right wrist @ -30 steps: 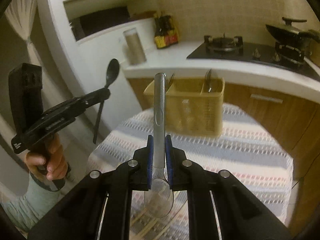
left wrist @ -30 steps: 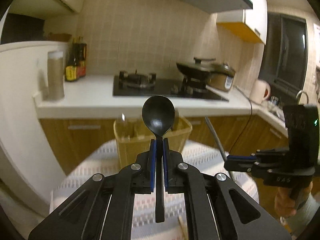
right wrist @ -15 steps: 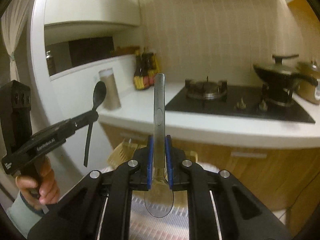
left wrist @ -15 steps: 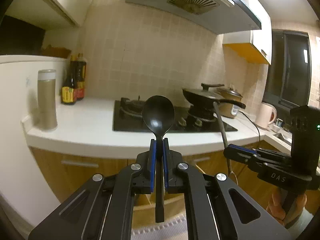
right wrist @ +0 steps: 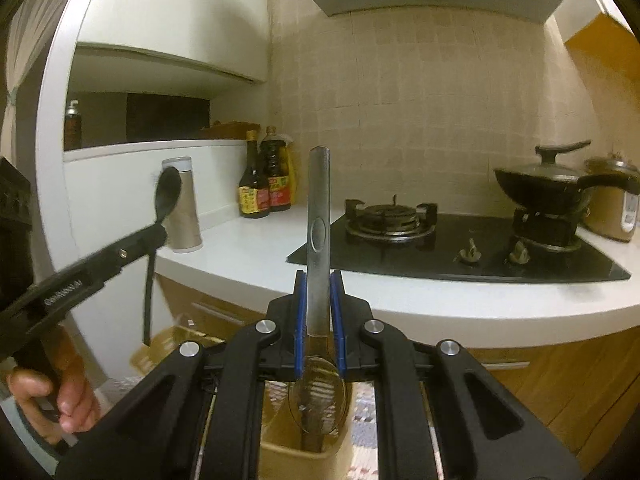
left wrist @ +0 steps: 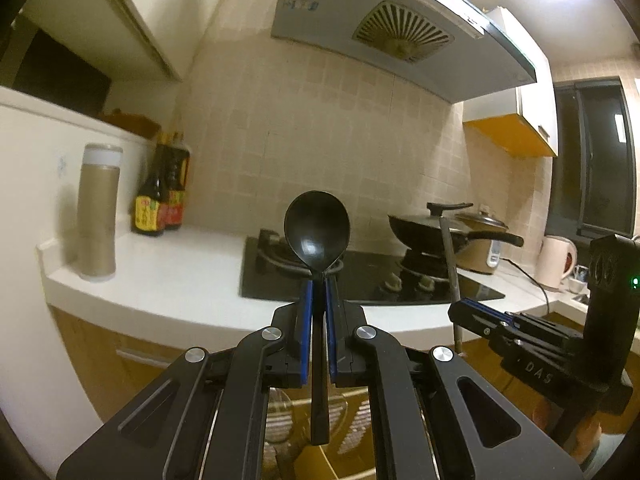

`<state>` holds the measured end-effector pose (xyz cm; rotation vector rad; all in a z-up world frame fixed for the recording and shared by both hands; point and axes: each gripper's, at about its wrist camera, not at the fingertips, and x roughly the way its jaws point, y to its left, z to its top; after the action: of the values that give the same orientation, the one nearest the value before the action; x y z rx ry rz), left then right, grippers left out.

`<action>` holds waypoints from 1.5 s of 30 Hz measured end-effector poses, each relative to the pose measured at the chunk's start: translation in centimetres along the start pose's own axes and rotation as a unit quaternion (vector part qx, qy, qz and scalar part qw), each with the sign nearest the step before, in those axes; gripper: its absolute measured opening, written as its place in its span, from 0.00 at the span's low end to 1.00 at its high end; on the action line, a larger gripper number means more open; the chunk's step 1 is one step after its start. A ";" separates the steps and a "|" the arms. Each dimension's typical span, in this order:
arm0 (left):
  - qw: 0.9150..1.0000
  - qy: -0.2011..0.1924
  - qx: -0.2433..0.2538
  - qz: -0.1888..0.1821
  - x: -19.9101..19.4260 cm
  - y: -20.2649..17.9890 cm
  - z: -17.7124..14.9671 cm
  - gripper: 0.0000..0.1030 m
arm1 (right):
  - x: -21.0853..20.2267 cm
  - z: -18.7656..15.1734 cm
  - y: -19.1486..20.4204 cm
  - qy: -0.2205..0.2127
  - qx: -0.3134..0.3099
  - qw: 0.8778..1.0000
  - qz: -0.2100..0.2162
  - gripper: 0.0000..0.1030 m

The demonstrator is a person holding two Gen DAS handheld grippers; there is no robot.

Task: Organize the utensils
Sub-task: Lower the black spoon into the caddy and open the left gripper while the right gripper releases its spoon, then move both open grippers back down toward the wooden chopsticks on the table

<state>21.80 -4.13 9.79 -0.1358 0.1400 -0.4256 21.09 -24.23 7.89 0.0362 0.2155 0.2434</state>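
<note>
My left gripper (left wrist: pixel 319 292) is shut on a black plastic spoon (left wrist: pixel 317 232), bowl up and handle pointing down. My right gripper (right wrist: pixel 319 292) is shut on a metal spoon (right wrist: pixel 318 216), handle up and bowl (right wrist: pixel 317 396) down. Both are held high, level with the counter. The tan utensil basket (right wrist: pixel 280 460) lies below, mostly hidden behind the gripper frames; it also shows in the left wrist view (left wrist: pixel 320 464). The left gripper with the black spoon (right wrist: pixel 166 192) shows at the left of the right wrist view. The right gripper (left wrist: pixel 472 312) with the metal spoon handle (left wrist: pixel 450 264) shows at the right of the left wrist view.
A white counter (right wrist: pixel 256 256) runs ahead with a gas hob (right wrist: pixel 400 220), a black pan (right wrist: pixel 552 184), sauce bottles (right wrist: pixel 264 184) and a tan flask (left wrist: pixel 96 212). A kettle (left wrist: pixel 556 260) stands at the far right. A striped cloth (right wrist: pixel 364 428) covers the table below.
Both grippers have risen and tilted up with their spoons. The basket and striped table have dropped from mid-view to the bottom edge, and the counter and wall now fill the views.
</note>
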 end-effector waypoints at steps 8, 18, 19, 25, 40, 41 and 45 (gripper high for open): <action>1.000 -0.006 0.009 0.007 0.8 0.7 -1.4 0.04 | 0.4 -1.9 2.4 -0.043 -0.062 0.996 -0.041 0.09; 1.000 0.002 0.012 0.000 1.6 1.1 -3.6 0.04 | 1.2 -3.6 3.1 -0.040 -0.076 0.995 -0.054 0.09; 1.000 0.006 0.011 0.000 1.7 1.2 -3.9 0.04 | 1.4 -3.7 3.0 -0.036 -0.073 0.995 -0.053 0.09; 1.000 0.026 -0.005 -0.009 2.0 2.1 -4.7 0.04 | 1.5 -4.3 3.0 -0.024 -0.069 0.996 -0.047 0.09; 0.998 0.063 -0.002 -0.015 -0.2 3.9 -5.4 0.35 | -0.1 -4.1 1.9 -0.006 -0.037 0.999 -0.013 0.45; 0.998 0.065 -0.009 -0.015 -0.6 4.2 -5.3 0.35 | -0.5 -4.1 1.8 -0.004 -0.037 0.999 -0.012 0.45; 0.997 0.072 -0.030 -0.018 -2.1 5.1 -4.6 0.36 | -2.4 -4.0 1.7 0.011 -0.040 0.999 -0.016 0.46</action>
<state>21.18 0.87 4.72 -0.1675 0.2933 -0.4681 17.55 -23.08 4.56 -0.0500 0.2274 0.2200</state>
